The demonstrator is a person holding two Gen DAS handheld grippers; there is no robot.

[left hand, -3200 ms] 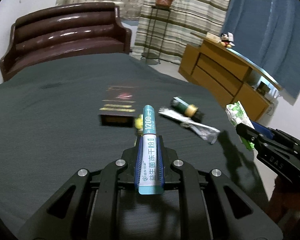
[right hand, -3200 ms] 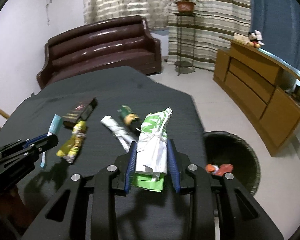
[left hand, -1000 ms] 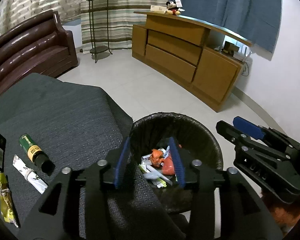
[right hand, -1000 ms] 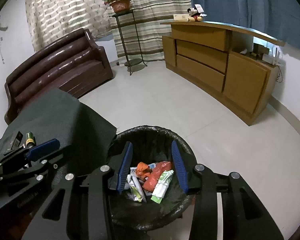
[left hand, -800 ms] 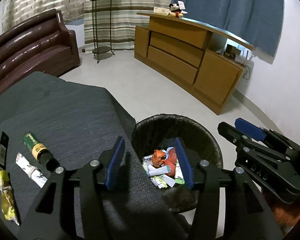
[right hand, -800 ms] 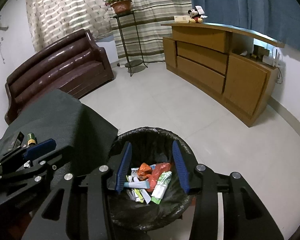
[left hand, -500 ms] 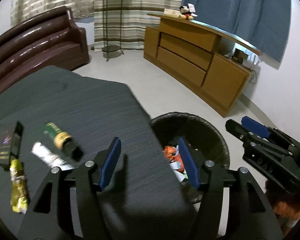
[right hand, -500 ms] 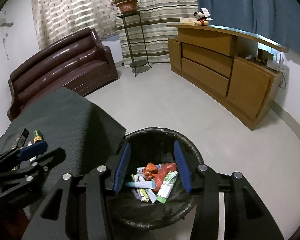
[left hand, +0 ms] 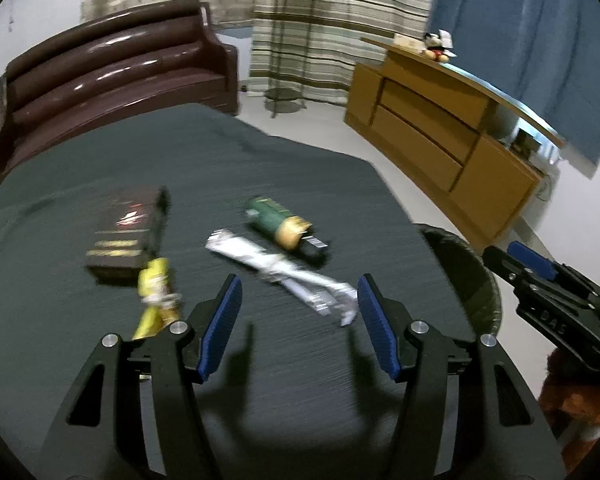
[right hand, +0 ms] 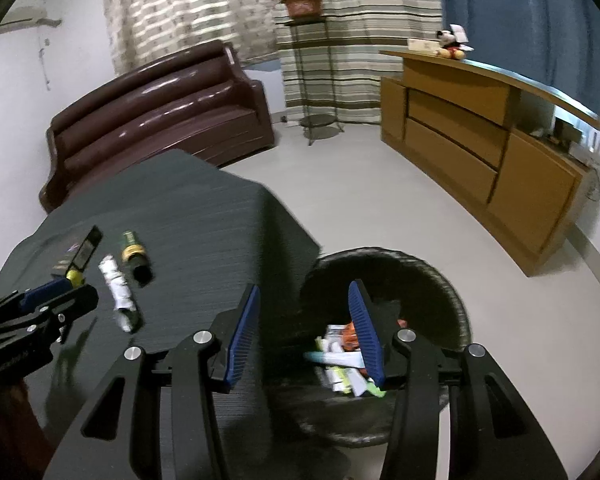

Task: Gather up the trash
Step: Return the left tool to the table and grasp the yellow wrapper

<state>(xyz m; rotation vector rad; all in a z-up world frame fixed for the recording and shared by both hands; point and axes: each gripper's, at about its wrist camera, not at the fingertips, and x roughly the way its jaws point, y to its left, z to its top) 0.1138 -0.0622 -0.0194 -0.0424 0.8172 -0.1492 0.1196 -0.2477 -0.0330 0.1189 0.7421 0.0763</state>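
Hovering over the dark table [left hand: 100, 360], the left gripper [left hand: 298, 320] has its jaws apart w/ nothing between them; they have just been opening. Ahead of it lie four trash items on the cloth: a silver wrapper [left hand: 280, 268] just beyond the fingertips, a green bottle [left hand: 280, 226] behind it and nearly touching, a yellow wrapper [left hand: 156, 296] near the left finger, and a dark box [left hand: 124, 236] just past the yellow one. The picture is a bit blurred here, so I cannot tell if the yellow wrapper touches the box. The right gripper [right hand: 306, 322] is also empty, jaws apart and just been opening a little; its left finger is above the table corner, its right finger above the black bin [right hand: 440, 292], which stands on the floor beside the table. Inside the bin is mixed trash [right hand: 340, 354], white, green and orange pieces. In the right wrist view the left gripper [right hand: 56, 296] shows at the left edge, near the same items. Brown sofa [left hand: 112, 76] and wood cabinet [left hand: 440, 136] are in the bkgd.
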